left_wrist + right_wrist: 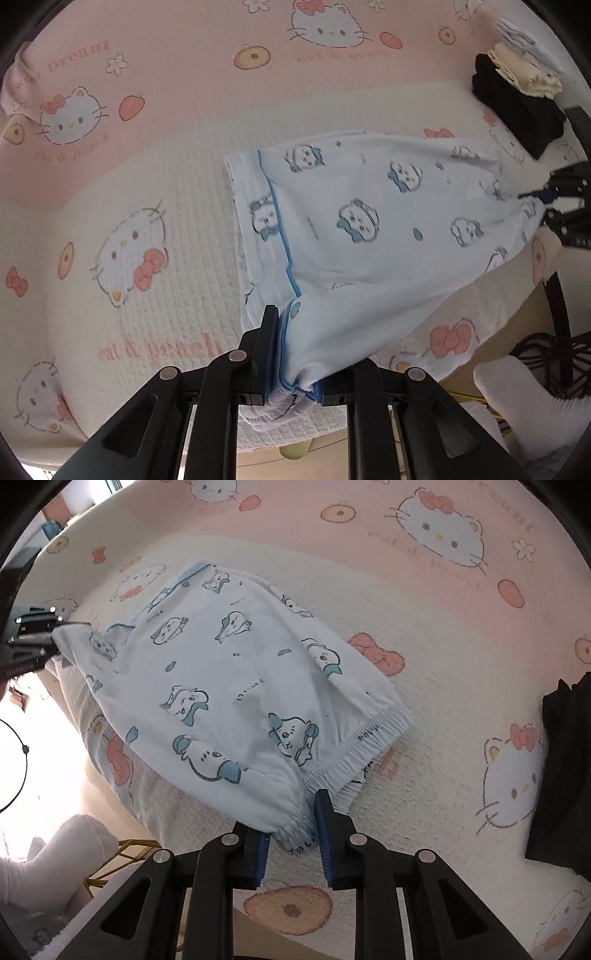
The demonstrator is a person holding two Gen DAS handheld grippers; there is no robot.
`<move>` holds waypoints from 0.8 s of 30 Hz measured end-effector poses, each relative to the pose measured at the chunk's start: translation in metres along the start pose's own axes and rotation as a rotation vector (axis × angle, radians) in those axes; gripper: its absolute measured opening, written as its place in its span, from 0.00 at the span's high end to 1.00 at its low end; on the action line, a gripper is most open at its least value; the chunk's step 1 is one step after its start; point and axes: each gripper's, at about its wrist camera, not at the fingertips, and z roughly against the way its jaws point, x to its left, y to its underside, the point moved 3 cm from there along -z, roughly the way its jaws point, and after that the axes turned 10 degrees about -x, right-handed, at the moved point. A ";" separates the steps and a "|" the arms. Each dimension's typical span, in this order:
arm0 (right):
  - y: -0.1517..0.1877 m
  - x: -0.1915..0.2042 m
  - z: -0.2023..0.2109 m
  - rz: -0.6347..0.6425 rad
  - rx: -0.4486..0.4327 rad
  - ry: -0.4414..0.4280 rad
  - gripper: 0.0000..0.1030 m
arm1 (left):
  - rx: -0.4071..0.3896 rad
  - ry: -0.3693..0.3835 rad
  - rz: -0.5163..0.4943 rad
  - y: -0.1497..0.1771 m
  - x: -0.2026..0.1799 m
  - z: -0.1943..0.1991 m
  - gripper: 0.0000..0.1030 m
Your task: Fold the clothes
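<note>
A pale blue pair of shorts (369, 229) with cartoon prints and blue trim hangs stretched between my two grippers above the bed; it also shows in the right wrist view (229, 686). My left gripper (291, 369) is shut on the hem end with the blue trim. My right gripper (291, 834) is shut on the elastic waistband corner (354, 753). In the left wrist view the right gripper (546, 195) shows at the far right, pinching the cloth. In the right wrist view the left gripper (48, 635) shows at the far left. The far part of the shorts rests on the bed.
A cream and pink bedspread (147, 184) with cat and bow prints covers the bed. A stack of folded clothes (517, 85), black, cream and white, lies at the far right; its black part shows in the right wrist view (561, 768). The bed edge and floor lie below.
</note>
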 end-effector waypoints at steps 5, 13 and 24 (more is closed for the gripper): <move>-0.019 -0.012 0.003 -0.016 -0.021 -0.014 0.79 | -0.011 -0.039 -0.057 -0.021 -0.002 -0.004 0.88; -0.025 -0.042 0.013 -0.154 -0.069 -0.067 0.79 | -0.020 -0.082 -0.033 -0.061 0.003 -0.019 0.88; -0.061 -0.063 -0.011 -0.266 -0.071 -0.113 0.78 | 0.034 -0.105 -0.010 -0.095 0.018 -0.063 0.88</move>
